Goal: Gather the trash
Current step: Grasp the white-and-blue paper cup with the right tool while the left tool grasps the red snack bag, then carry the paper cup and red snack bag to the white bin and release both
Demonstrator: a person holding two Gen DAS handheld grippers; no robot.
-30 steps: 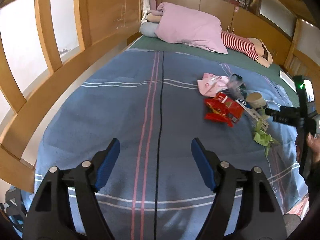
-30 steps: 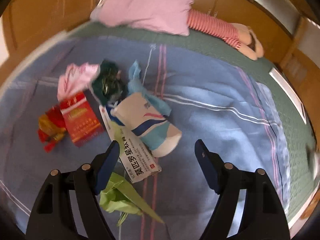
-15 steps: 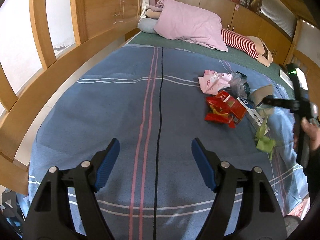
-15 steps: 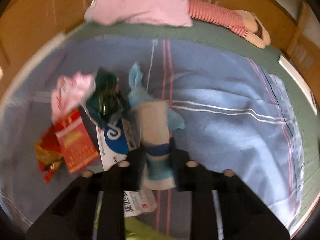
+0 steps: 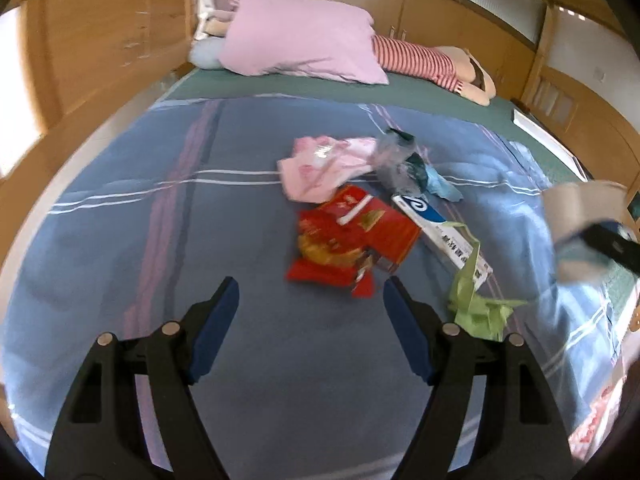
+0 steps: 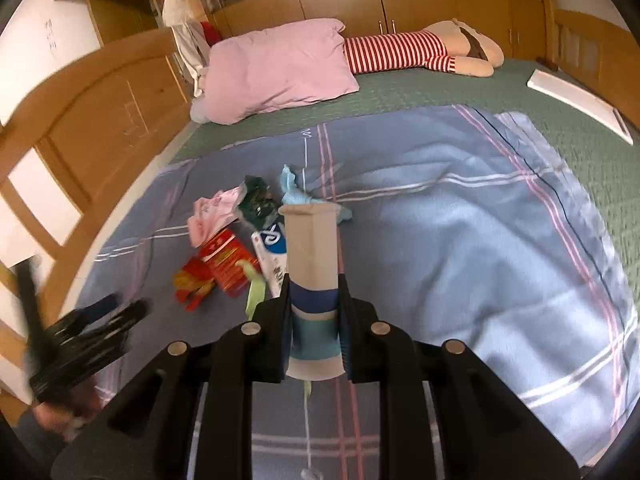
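Black plastic left gripper [image 5: 310, 312] and right gripper [image 6: 314, 312], blue-padded jaws, silver round screws.

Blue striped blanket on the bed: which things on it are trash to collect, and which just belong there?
Trash:
beige and blue paper cup in the right gripper
red snack wrapper
red cardboard box
white and blue medicine box
crumpled green paper
pink plastic bag
dark crinkled wrapper

Belongs there:
pink pillow
striped plush doll

Blue striped blanket [image 5: 120, 240] under scattered trash [image 5: 352, 236].
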